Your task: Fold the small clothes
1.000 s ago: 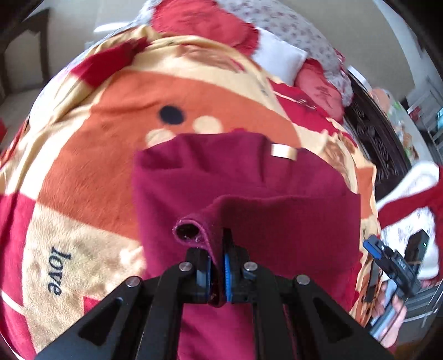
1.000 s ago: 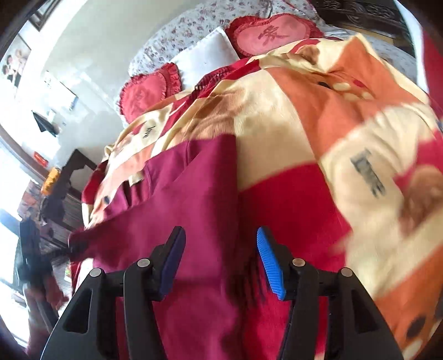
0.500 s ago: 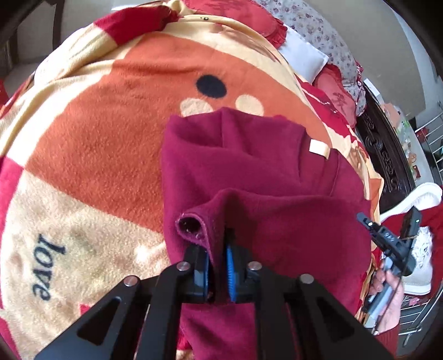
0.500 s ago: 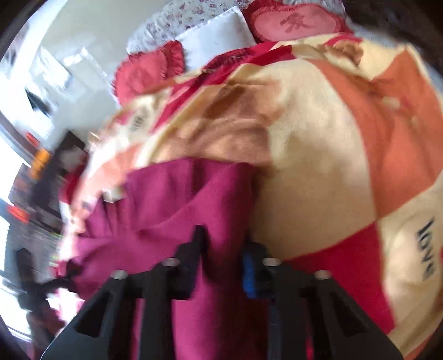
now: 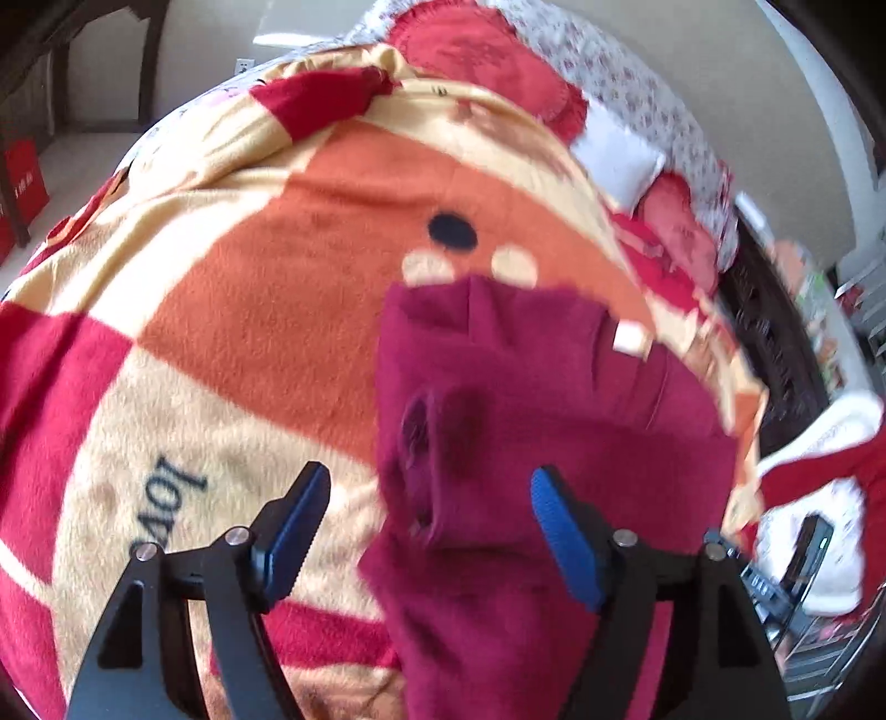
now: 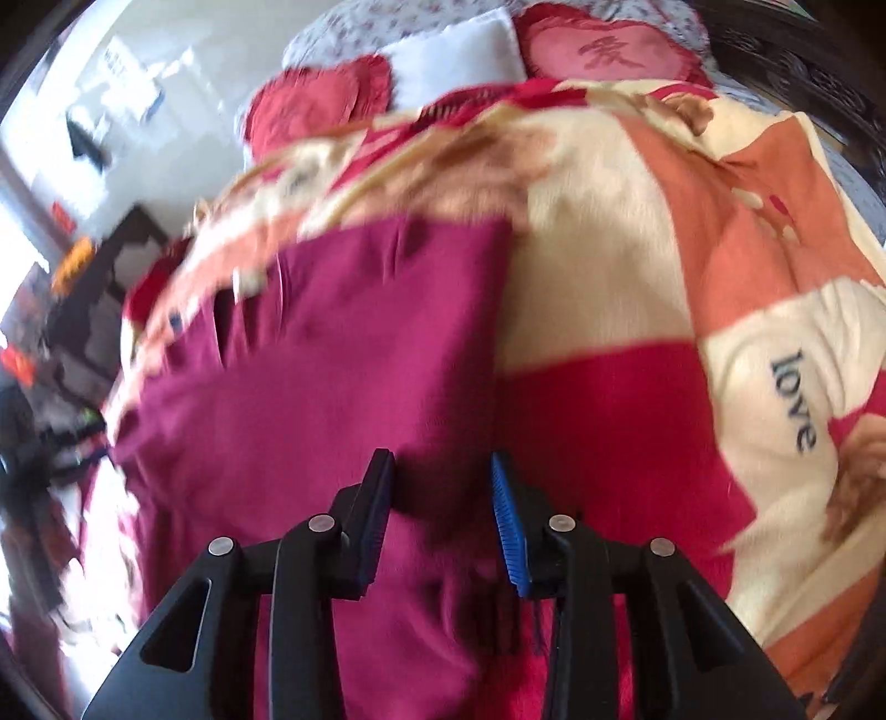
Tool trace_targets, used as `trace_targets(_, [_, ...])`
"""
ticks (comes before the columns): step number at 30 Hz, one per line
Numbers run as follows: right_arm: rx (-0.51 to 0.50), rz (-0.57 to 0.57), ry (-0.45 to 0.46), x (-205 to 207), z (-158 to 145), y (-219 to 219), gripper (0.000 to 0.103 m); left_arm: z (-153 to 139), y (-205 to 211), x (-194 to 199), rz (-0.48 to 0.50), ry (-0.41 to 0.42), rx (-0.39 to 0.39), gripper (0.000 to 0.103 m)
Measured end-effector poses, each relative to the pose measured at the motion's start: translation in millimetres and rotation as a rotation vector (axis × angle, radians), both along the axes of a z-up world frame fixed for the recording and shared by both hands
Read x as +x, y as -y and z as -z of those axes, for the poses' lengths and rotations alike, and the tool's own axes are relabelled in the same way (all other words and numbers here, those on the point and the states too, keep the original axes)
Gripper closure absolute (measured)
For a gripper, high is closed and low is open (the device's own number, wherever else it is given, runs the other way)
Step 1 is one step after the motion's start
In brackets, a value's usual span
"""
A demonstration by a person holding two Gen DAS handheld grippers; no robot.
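The maroon garment (image 5: 542, 421) lies between both released claws, left (image 5: 429, 531) and right (image 6: 443, 515).

1. Setting: a bedroom in a home.
2. Evidence: a bed covered by a fleece blanket (image 5: 232, 343) in orange, cream and red.
3. Red heart-shaped cushions (image 6: 603, 47) and a white pillow (image 6: 454, 55) at its head.
4. Dark carved wooden furniture (image 5: 775, 343) beside the bed.

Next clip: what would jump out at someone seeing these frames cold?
A maroon garment lies on a loud orange, cream and red blanket printed with "love". Both the left gripper and the right gripper hang open over it, gripping nothing. Red heart cushions sit at the bed's head.
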State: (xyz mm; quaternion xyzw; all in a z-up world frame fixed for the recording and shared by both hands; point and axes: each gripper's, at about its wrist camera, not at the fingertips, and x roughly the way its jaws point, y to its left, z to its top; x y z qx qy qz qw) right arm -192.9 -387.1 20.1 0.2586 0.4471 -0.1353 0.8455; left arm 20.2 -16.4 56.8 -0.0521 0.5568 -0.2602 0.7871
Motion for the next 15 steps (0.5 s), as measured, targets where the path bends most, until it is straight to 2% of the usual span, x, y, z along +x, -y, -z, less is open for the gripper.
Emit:
trace_targets(1, [-0.037, -0.006, -0.034, -0.8, 7.5, -1.7, 0.087, 4.3, 3.5, -5.4, 0.017, 0.009, 0.045, 0.025])
trace_targets(3, [-0.033, 0.002, -0.038, -2.4, 11.3, -0.3, 0.087, 10.2, 4.9, -14.4, 0.037, 0.022, 0.103, 0.026])
trace_targets(6, [-0.042, 0.040, -0.023, -4.1, -5.2, -3.6, 0.087, 6.6, -1.7, -21.1, 0.044, 0.024, 0.078, 0.026])
trace_targets(8, [-0.062, 0.046, 0.043, -4.6, -26.9, -12.9, 0.087, 1.6, -4.8, -21.4, 0.045, 0.031, 0.057, 0.026])
trace_targets(10, [-0.030, -0.004, 0.104, -0.6, -39.8, -25.0, 0.087, -2.0, -4.3, -19.9, 0.052, 0.040, 0.050, 0.026])
trace_targets(12, [-0.016, -0.083, 0.123, 9.1, -44.8, -41.0, 0.087, -2.4, 2.2, -18.3, 0.067, 0.047, 0.068, 0.030])
trace_targets(13, [-0.036, -0.125, 0.119, 15.0, -44.2, -50.8, 0.087, 0.4, 8.0, -16.5, 0.071, 0.054, 0.108, 0.035])
trace_targets(15, [-0.118, -0.136, 0.063, 21.7, -36.6, -60.1, 0.087, 7.2, 11.8, -11.0, 0.041, 0.065, 0.164, 0.035])
